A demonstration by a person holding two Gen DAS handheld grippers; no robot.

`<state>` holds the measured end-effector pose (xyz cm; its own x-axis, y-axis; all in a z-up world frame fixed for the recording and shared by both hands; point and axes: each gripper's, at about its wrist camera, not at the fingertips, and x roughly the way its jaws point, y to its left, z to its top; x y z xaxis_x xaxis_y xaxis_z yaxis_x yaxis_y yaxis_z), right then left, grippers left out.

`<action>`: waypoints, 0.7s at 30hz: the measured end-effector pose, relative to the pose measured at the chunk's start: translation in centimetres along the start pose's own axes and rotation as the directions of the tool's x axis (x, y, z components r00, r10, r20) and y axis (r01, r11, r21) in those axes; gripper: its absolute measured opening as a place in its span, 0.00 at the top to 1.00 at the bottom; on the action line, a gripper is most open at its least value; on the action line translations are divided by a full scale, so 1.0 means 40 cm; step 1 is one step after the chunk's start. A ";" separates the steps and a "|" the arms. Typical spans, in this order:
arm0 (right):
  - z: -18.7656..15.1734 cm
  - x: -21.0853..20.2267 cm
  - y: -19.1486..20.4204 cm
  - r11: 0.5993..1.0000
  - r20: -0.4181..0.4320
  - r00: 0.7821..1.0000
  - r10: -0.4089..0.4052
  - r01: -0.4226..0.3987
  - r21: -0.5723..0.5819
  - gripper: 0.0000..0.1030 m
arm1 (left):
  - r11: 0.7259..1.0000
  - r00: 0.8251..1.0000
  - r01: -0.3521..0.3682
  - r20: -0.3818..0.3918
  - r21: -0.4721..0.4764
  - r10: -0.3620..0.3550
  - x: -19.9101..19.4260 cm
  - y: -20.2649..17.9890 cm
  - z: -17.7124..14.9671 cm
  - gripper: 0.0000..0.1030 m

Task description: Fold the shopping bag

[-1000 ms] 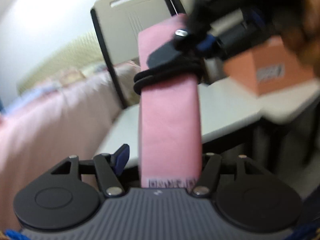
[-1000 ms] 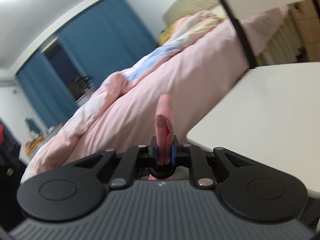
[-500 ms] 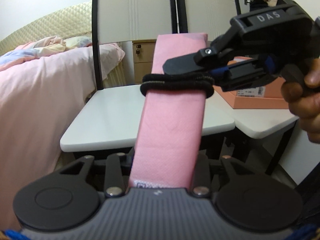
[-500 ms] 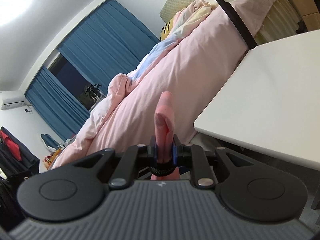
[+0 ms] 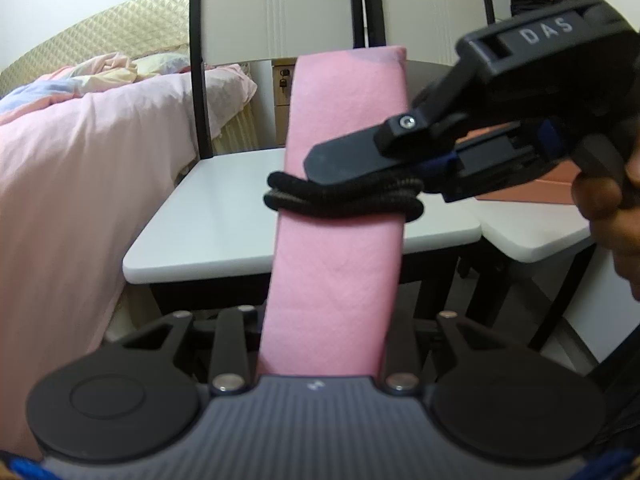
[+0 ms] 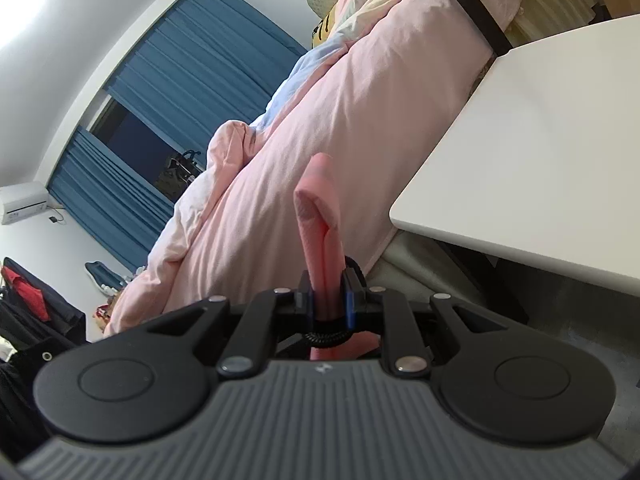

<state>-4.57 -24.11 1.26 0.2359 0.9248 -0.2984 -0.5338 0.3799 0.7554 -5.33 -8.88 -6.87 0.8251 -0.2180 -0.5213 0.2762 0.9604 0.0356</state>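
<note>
Bag (image 5: 340,216), pink and folded into a narrow strip, stands up from the left claw (image 5: 320,344), whose jaws are closing with the strip's lower end between them. Left view alone shows the flat face, the black elastic band (image 5: 344,200) wrapped around its middle, and the right claw (image 5: 360,160) arriving from the right, a hand (image 5: 608,208) behind it. Right view alone shows the strip edge-on (image 6: 320,224), clenched between that claw's jaws (image 6: 329,304), with the white surface (image 6: 540,152) to the right and the bed (image 6: 320,120) beyond.
</note>
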 end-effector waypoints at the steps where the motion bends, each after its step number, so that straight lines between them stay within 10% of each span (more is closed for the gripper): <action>1: 0.004 -0.003 0.000 1.000 0.007 1.000 0.008 -0.008 0.000 0.81 | 1.000 1.000 0.008 0.005 -0.011 -0.008 -0.003 0.003 0.002 0.67; 4: 0.018 -0.030 0.002 0.999 0.064 0.997 0.038 -0.037 -0.010 0.69 | 0.997 0.999 0.039 0.005 -0.074 -0.038 -0.004 0.024 0.009 0.67; 8: 0.024 -0.082 -0.009 0.996 0.180 0.980 0.084 -0.082 -0.021 0.16 | 0.981 0.995 0.096 0.006 -0.169 -0.096 -0.009 0.062 0.017 0.66; 13: 0.023 -0.116 -0.039 0.985 0.220 0.961 0.169 -0.168 -0.025 0.14 | 0.921 0.955 0.296 0.056 -0.254 -0.292 -0.032 0.092 0.026 0.66; 21: 0.008 -0.102 -0.023 0.939 0.131 0.931 0.340 -0.329 -0.102 0.15 | 0.759 0.820 0.566 0.123 -0.321 -0.559 -0.049 0.118 0.029 0.66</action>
<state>-4.79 -28.24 1.98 0.1445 0.9879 0.0558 -0.6614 0.0545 0.7480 -5.10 -4.11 -4.70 0.5825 -0.7372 -0.3424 0.5184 0.6614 -0.5420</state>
